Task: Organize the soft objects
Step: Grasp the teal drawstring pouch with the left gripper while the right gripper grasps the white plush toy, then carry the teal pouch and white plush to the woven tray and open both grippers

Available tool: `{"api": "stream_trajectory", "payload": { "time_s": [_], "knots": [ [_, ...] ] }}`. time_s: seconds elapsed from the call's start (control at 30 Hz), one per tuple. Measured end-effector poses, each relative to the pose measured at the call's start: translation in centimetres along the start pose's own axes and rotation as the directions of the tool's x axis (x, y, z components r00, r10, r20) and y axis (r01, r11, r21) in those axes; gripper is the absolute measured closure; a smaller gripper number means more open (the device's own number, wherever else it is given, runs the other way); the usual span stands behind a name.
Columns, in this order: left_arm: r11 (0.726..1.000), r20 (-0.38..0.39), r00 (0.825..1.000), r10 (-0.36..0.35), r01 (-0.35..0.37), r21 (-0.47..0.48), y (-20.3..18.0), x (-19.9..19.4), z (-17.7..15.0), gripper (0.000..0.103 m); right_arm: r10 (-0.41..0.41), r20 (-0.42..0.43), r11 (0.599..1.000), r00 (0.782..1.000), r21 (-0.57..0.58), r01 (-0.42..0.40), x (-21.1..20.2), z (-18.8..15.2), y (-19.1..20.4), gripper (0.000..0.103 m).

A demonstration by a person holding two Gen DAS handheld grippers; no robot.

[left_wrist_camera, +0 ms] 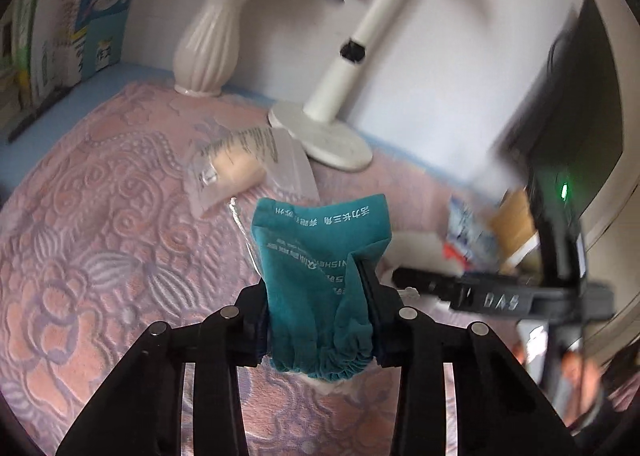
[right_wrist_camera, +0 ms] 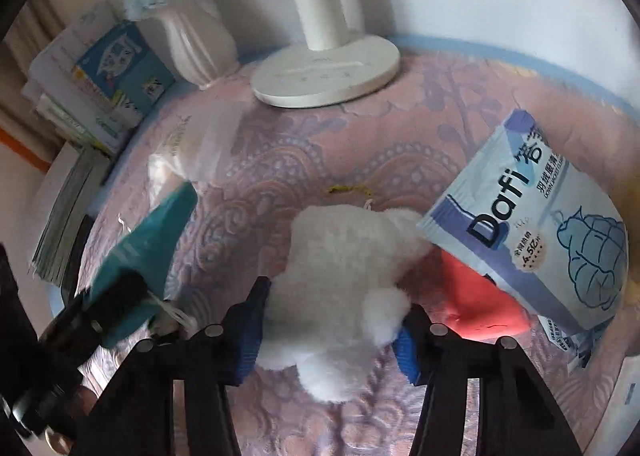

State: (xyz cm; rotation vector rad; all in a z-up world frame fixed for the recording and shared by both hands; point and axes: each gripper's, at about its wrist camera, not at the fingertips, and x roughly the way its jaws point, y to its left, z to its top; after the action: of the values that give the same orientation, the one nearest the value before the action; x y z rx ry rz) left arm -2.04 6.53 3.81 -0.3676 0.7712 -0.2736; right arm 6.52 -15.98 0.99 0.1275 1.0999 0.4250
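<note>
My left gripper [left_wrist_camera: 320,316] is shut on a teal cloth pouch [left_wrist_camera: 320,256] with white print and holds it upright above the pink patterned cover [left_wrist_camera: 100,236]. The pouch and the left gripper also show in the right wrist view [right_wrist_camera: 148,240]. My right gripper [right_wrist_camera: 332,320] has its blue-padded jaws around a white plush toy [right_wrist_camera: 340,276] that lies on the cover. A red soft object [right_wrist_camera: 476,300] lies right of the plush, partly under a light-blue "Dafi" packet [right_wrist_camera: 540,232]. A clear bag with a beige item [left_wrist_camera: 240,171] lies beyond the pouch.
A white ribbed vase [left_wrist_camera: 208,43] with blue flowers and a white lamp base [left_wrist_camera: 320,135] stand at the back by the wall. Books [right_wrist_camera: 100,87] are stacked at the left. A dark screen [left_wrist_camera: 580,115] stands at the right.
</note>
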Motion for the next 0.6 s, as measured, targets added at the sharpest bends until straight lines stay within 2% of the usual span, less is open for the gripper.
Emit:
{"api": "stream_trajectory", "payload": {
  "time_s": [0.03, 0.1, 0.17, 0.33, 0.53, 0.6],
  "knots": [
    [1.000, 0.013, 1.000, -0.023, 0.023, -0.020, 0.4, -0.3, 0.0, 0.069, 0.014, 0.013, 1.000, 1.000, -0.005, -0.014, -0.2, -0.2, 0.1, 0.053],
    [0.998, 0.026, 0.998, -0.050, 0.051, -0.045, 0.8, -0.7, 0.0, 0.069, 0.104, 0.046, 0.995, 0.994, -0.014, -0.103, -1.2, -0.7, 0.0, 0.053],
    [0.997, 0.031, 0.998, -0.062, 0.064, -0.052, 0.9, -0.8, 0.0, 0.069, 0.126, 0.086, 0.991, 0.988, -0.043, -0.123, -2.8, -1.2, 0.4, 0.053],
    [0.998, 0.035, 0.998, -0.055, 0.056, -0.013, 0.2, -0.9, 0.0, 0.069, 0.122, 0.158, 0.987, 0.980, -0.125, -0.103, -6.3, -3.1, 0.4, 0.053],
    [0.999, 0.021, 1.000, -0.012, 0.011, 0.037, -1.3, -0.5, 0.1, 0.069, 0.036, 0.202, 0.989, 0.979, -0.146, -0.006, -9.1, -5.8, -2.3, 0.053],
    [0.998, 0.022, 1.000, -0.022, 0.021, 0.053, -2.3, -0.4, 0.3, 0.069, 0.013, 0.209, 0.991, 0.978, -0.131, 0.015, -9.8, -6.3, -3.5, 0.053]
  ]
}}
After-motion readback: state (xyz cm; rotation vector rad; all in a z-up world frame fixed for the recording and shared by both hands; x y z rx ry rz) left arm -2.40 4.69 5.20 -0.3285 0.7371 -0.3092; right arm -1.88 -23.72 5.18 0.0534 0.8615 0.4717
